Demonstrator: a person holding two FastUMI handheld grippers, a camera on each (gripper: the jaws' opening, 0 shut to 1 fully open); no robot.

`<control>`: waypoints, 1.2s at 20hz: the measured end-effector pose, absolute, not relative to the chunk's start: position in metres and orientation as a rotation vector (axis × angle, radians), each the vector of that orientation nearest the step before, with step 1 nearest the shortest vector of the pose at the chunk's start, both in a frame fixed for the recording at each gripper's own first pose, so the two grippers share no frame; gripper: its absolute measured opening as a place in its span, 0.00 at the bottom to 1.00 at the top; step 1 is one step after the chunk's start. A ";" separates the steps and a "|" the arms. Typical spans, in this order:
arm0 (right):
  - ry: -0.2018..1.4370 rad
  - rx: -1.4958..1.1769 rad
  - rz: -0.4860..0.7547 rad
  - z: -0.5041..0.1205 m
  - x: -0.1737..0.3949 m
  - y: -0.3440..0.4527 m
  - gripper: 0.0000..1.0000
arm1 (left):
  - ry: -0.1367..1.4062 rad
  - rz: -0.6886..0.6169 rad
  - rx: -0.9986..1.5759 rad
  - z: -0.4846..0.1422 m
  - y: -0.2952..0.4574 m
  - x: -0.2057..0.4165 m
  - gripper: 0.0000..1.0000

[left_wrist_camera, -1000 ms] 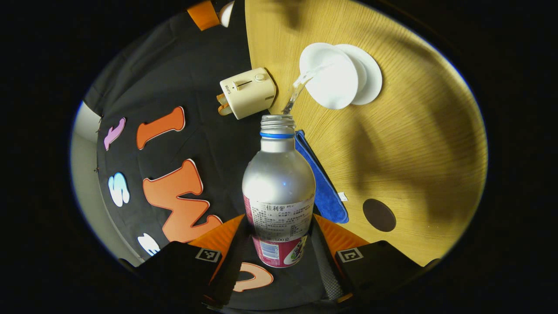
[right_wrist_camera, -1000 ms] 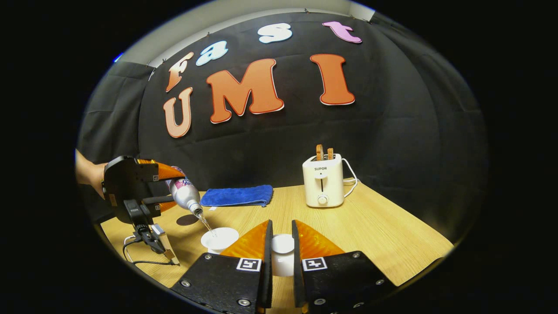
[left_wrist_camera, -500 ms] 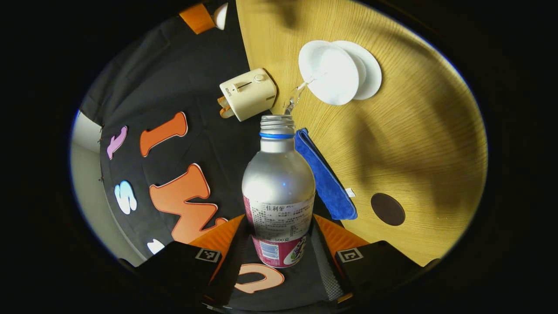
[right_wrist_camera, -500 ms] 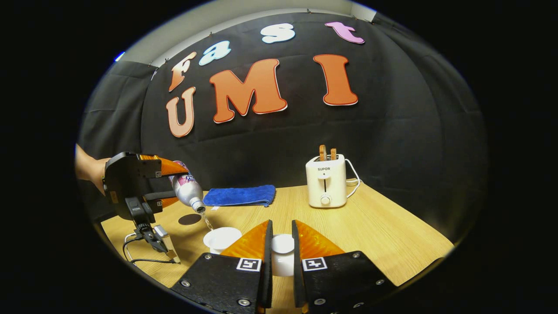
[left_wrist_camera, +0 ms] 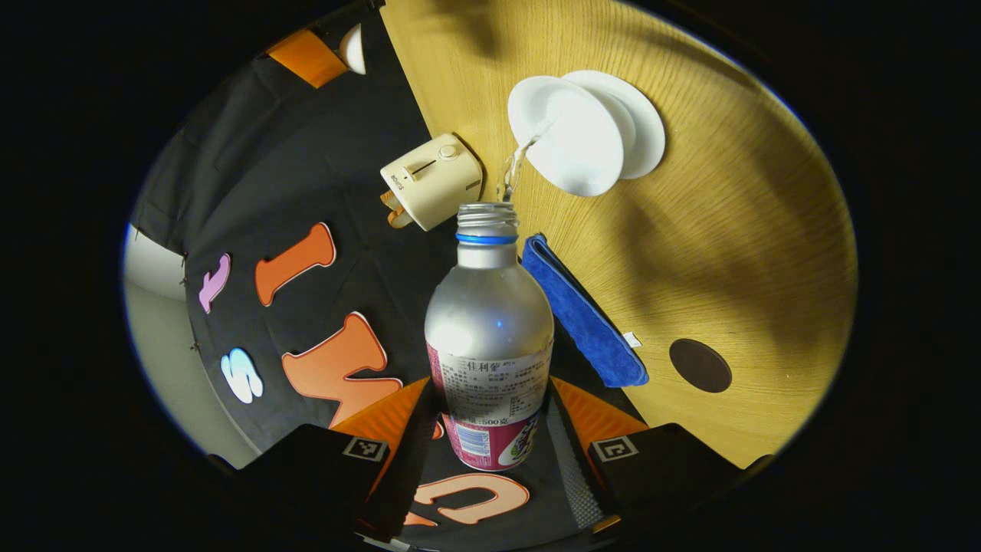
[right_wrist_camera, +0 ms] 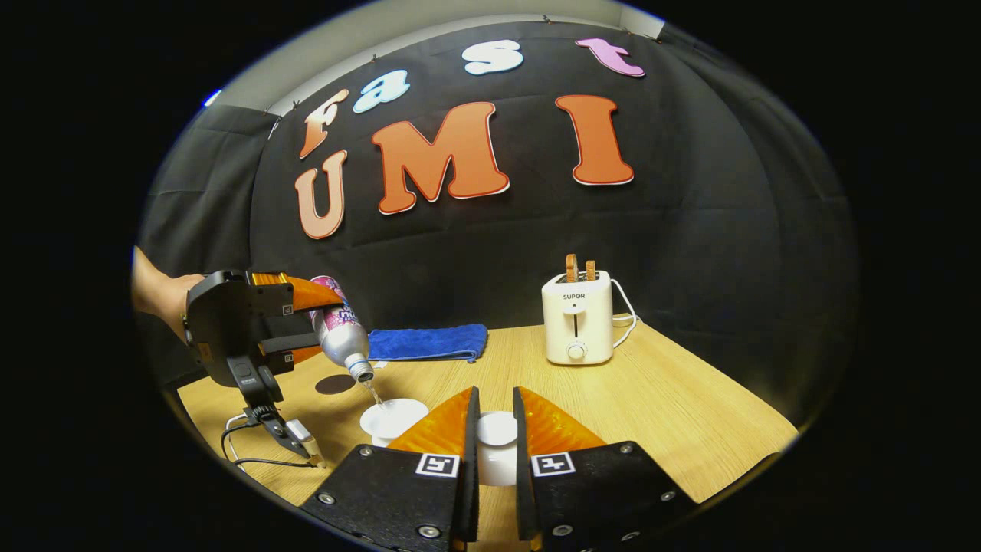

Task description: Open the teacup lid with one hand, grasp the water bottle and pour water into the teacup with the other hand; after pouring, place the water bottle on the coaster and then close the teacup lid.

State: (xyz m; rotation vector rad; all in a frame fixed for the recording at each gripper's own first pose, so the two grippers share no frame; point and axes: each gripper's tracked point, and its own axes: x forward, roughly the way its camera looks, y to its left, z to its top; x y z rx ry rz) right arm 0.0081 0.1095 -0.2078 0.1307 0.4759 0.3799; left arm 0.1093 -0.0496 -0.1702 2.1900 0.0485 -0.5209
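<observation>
My left gripper (left_wrist_camera: 490, 387) is shut on a silver water bottle (left_wrist_camera: 489, 330) with a red-and-white label, tipped mouth-down. A thin stream of water (left_wrist_camera: 512, 165) falls from its open mouth into the white teacup (left_wrist_camera: 567, 138), which has a second white round rim behind it. In the right gripper view the left gripper (right_wrist_camera: 306, 322), held by a hand, tilts the bottle (right_wrist_camera: 343, 330) over the teacup (right_wrist_camera: 391, 418). My right gripper (right_wrist_camera: 492, 395) is shut on the white teacup lid (right_wrist_camera: 497, 433), held just right of the cup. A dark round coaster (left_wrist_camera: 700, 366) (right_wrist_camera: 335, 383) lies on the table.
A folded blue cloth (left_wrist_camera: 586, 318) (right_wrist_camera: 425, 343) lies at the table's back edge. A cream toaster (left_wrist_camera: 431, 180) (right_wrist_camera: 576, 318) with toast in it stands at the back right. A cable with a small box (right_wrist_camera: 299, 438) hangs under the left gripper. The wooden table (right_wrist_camera: 674, 414) spreads right.
The left gripper and the bottle have shifted a little to the right, toward the cup, and turned slightly. Water keeps flowing. The right gripper holds the lid still.
</observation>
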 end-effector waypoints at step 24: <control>0.478 0.117 0.415 -0.206 0.003 0.127 0.20 | 0.001 -0.534 2.153 -0.175 -0.054 0.108 0.81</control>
